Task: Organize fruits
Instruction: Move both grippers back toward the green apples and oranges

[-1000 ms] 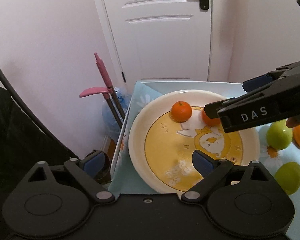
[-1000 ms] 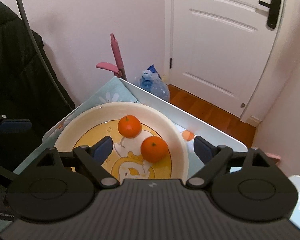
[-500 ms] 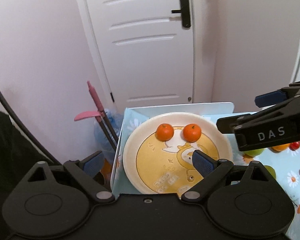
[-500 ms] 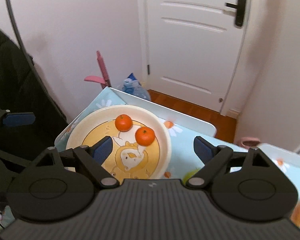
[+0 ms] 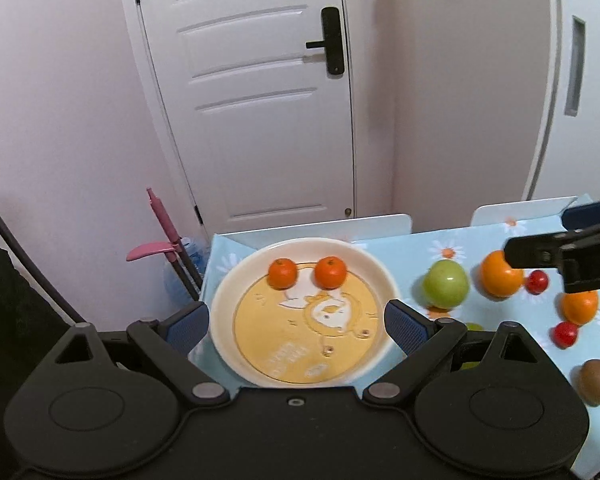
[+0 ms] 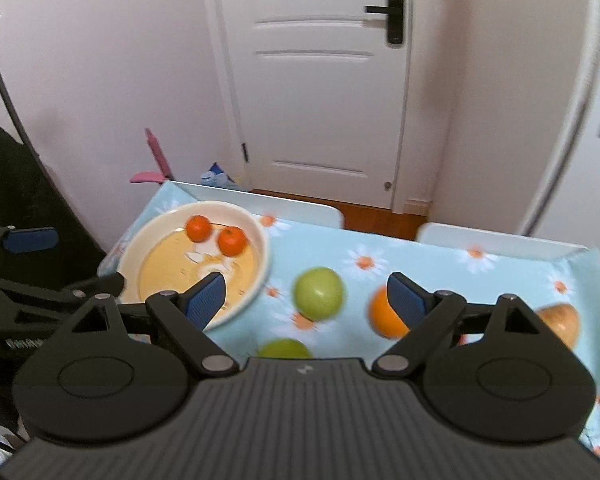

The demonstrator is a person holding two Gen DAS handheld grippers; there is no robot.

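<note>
A cream plate (image 5: 228, 304) (image 6: 260, 264) with a yellow cartoon centre holds two tangerines (image 5: 283, 273) (image 5: 330, 272) (image 6: 198, 227) (image 6: 232, 241) near its far rim. My left gripper (image 5: 296, 326) is open above the plate's near side, nothing between its fingers. My right gripper (image 6: 306, 300) is open and held over the table right of the plate. A green apple (image 5: 446, 283) (image 6: 319, 292) lies between its fingers' line of sight. An orange (image 5: 500, 278) (image 6: 386, 316) sits beside that apple.
On the daisy tablecloth (image 6: 420, 264) lie a second orange (image 5: 579, 307), two small red fruits (image 5: 537, 281) (image 5: 565, 334), a kiwi (image 5: 597, 375), another green fruit (image 6: 284, 349) and a yellowish fruit (image 6: 562, 320). A pink-handled mop (image 5: 162, 220) leans beside the table, with a white door (image 5: 260, 100) behind.
Both grippers have pulled back and up from the plate, and the view widened. The right gripper has swung right, over the loose fruit. The two tangerines stay on the plate.
</note>
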